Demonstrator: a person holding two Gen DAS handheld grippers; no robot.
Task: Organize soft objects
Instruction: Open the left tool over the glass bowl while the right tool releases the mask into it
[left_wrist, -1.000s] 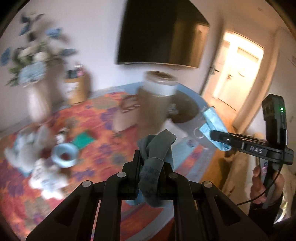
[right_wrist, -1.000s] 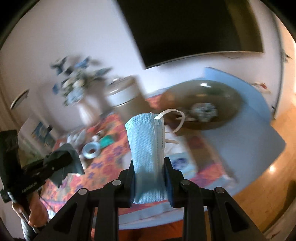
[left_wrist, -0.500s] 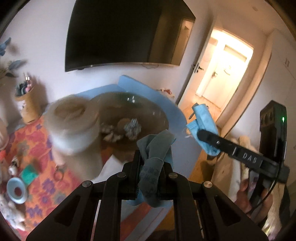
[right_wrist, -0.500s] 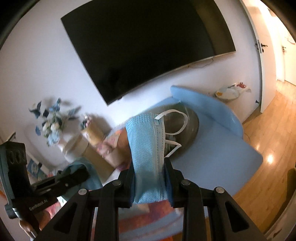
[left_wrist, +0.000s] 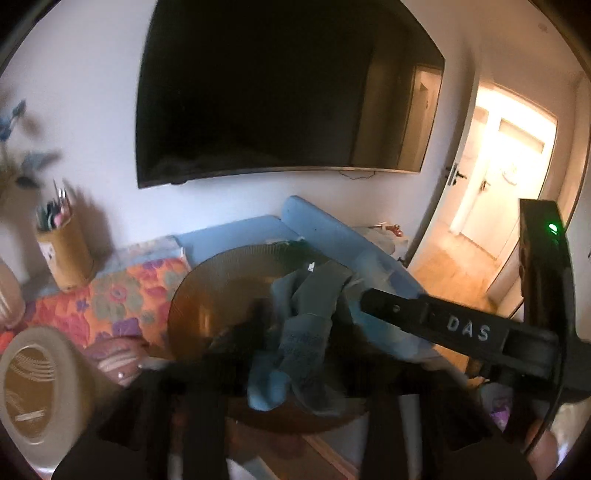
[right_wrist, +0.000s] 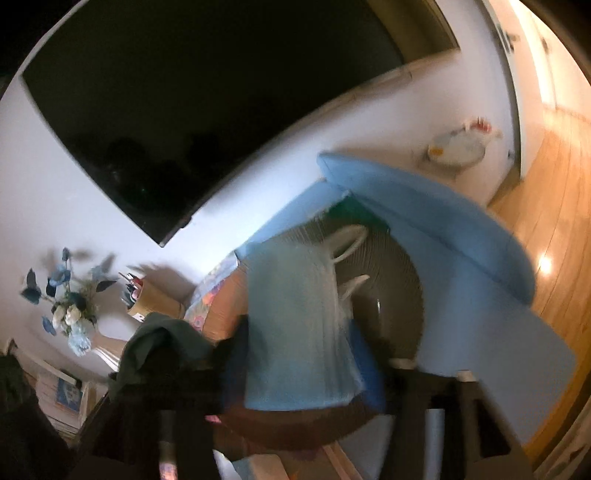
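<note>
A grey-blue sock (left_wrist: 306, 332) hangs between the blurred fingers of my left gripper (left_wrist: 295, 373), right over the brown glass bowl (left_wrist: 192, 295). Its jaws are opening and the pads stand clear of the sock. In the right wrist view a light blue face mask (right_wrist: 295, 332) with white ear loops sits between the fingers of my right gripper (right_wrist: 314, 369), above the same bowl (right_wrist: 399, 280). Those jaws are opening too, wider than the mask. The right gripper (left_wrist: 376, 310) reaches in from the right of the sock. The sock (right_wrist: 162, 343) shows dark at the mask's left.
A cream lidded jar (left_wrist: 37, 384) stands close at the lower left on a floral cloth (left_wrist: 129, 295). A pencil holder (left_wrist: 66, 254) and a flower vase (right_wrist: 70, 314) stand by the wall under a dark TV (left_wrist: 277, 92). The blue tabletop (right_wrist: 480, 332) ends at a wooden floor (right_wrist: 554, 221).
Both grippers swung from the floral cloth side across to above the brown bowl. Their jaws, shut on the sock and the mask before, now stand apart around them.
</note>
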